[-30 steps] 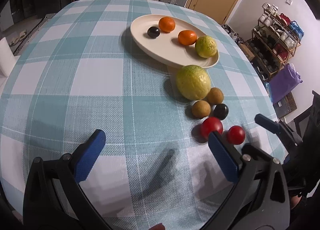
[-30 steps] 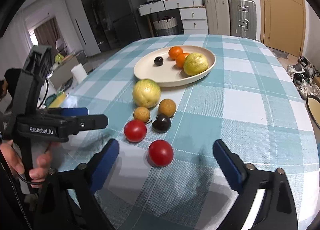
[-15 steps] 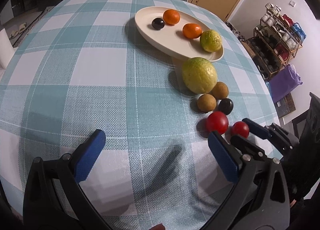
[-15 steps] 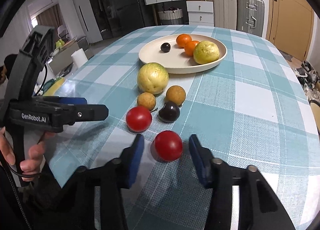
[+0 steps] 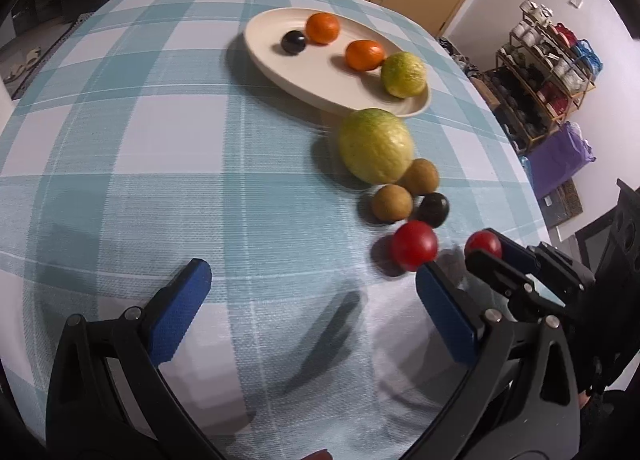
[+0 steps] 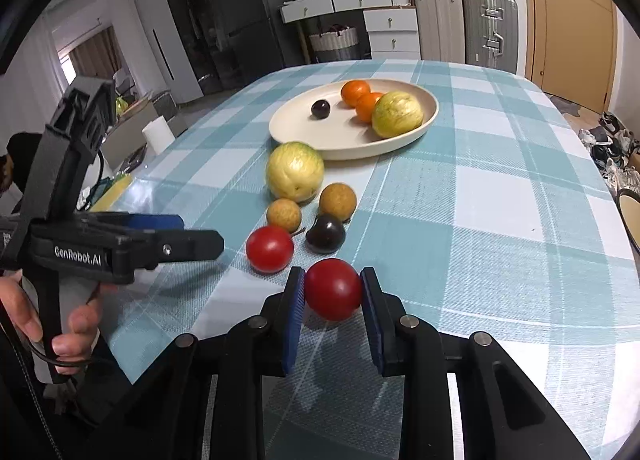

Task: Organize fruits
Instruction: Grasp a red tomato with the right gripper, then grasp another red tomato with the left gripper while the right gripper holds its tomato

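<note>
The right tongs (image 6: 333, 314) are closed on a red tomato (image 6: 333, 288). Their blue pads (image 6: 294, 312) press on both sides of it. The tomato is at the near edge of the table (image 6: 500, 219), just above the checked cloth.

The left tongs (image 5: 312, 300) are wide open with nothing between them. They hang over a bare part of the cloth, to the left of the fruit. A hand (image 6: 44, 324) holds their handle at the left of the right view.

A second tomato (image 6: 269, 248) lies on the cloth just left of and a bit beyond the held one. Next to it, to the right, sits a dark plum (image 6: 326, 233). Behind these are two small brown fruits (image 6: 338, 201), close together. A big yellow-green fruit (image 6: 295, 171) sits farther back, near the plate (image 6: 288, 127).

The cream plate is farther away, in the middle of the table. On it are two oranges (image 6: 355, 92), another yellow-green fruit (image 6: 397, 114) on the right side, and a small dark plum (image 6: 321, 108) on the left side.

Beyond the table are suitcases (image 6: 490, 31), white drawers (image 6: 392, 29) and a door (image 6: 568, 15).
</note>
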`<state>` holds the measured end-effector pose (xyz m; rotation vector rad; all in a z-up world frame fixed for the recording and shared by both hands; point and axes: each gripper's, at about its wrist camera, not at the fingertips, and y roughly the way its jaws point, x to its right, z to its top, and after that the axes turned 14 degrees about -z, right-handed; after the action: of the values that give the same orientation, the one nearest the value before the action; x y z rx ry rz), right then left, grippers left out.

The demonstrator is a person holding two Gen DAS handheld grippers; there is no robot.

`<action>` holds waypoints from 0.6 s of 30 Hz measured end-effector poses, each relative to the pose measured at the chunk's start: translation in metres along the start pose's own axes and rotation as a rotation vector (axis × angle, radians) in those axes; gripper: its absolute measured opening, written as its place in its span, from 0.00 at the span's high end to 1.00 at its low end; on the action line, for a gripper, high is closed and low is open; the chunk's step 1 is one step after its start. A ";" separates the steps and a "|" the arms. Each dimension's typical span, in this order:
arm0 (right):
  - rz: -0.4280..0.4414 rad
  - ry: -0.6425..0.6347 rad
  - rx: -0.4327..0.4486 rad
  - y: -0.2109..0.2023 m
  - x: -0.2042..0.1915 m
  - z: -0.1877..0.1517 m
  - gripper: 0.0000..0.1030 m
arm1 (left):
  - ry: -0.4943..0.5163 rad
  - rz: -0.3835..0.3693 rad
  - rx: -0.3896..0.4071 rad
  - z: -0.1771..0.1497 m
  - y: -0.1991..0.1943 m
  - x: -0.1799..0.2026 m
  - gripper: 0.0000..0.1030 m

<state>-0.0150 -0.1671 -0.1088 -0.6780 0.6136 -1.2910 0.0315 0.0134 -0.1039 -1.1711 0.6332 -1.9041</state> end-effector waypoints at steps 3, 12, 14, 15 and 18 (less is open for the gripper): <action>0.008 0.022 0.011 -0.004 0.006 0.003 0.72 | 0.022 -0.026 -0.005 0.000 0.004 0.007 0.01; 0.014 0.082 0.031 -0.010 0.026 0.005 0.72 | 0.089 -0.056 -0.045 0.005 0.026 0.031 0.01; 0.009 0.084 0.033 -0.012 0.028 0.005 0.72 | 0.099 -0.046 -0.046 0.007 0.030 0.034 0.01; 0.005 0.083 0.035 -0.012 0.029 0.005 0.72 | 0.108 -0.046 -0.045 0.008 0.032 0.036 0.01; 0.000 0.083 0.039 -0.014 0.032 0.004 0.72 | 0.124 -0.069 -0.044 0.010 0.036 0.041 0.04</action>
<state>-0.0154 -0.2005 -0.0968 -0.5954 0.6541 -1.3331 0.0432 -0.0410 -0.1053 -1.1216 0.7130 -2.0427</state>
